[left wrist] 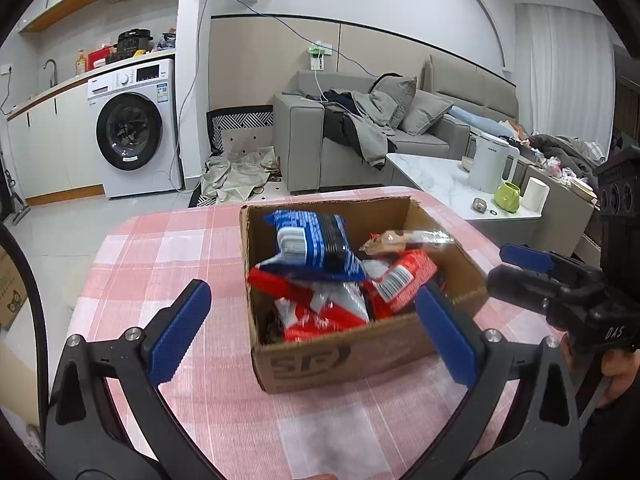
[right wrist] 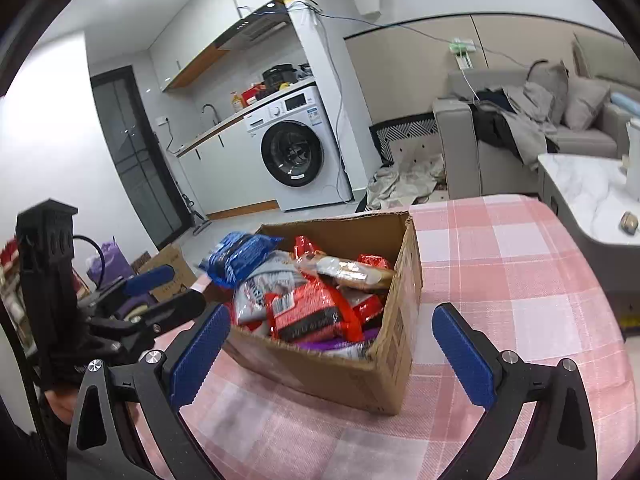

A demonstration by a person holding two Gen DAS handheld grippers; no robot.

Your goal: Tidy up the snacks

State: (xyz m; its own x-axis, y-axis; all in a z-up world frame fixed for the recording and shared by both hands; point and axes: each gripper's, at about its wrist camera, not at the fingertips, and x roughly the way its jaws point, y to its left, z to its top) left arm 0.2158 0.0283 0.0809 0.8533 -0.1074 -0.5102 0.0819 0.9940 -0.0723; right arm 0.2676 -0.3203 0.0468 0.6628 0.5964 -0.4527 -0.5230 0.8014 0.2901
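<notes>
An open cardboard box [left wrist: 340, 356] [right wrist: 320, 372] stands on the pink checked tablecloth [left wrist: 168, 248] [right wrist: 500, 260]. It is full of snack packs. A blue pack [left wrist: 312, 244] [right wrist: 236, 256] lies on top at the box's left side, slightly blurred. Red packs [left wrist: 400, 280] [right wrist: 308, 312] and a clear-wrapped pastry [left wrist: 404, 240] [right wrist: 352, 272] lie beside it. My left gripper [left wrist: 312, 289] [right wrist: 180, 286] is open just in front of the box, holding nothing. My right gripper [right wrist: 331, 310] [left wrist: 502, 268] is open too, by the box's right front corner, and holds nothing.
A marble coffee table [left wrist: 436, 176] to the right carries a white kettle [left wrist: 490, 164], a green cup [left wrist: 508, 196] and a paper roll [left wrist: 534, 194]. Behind are a grey sofa [left wrist: 304, 140] and a washing machine [left wrist: 132, 128]. Another carton [right wrist: 168, 268] sits on the floor at the left.
</notes>
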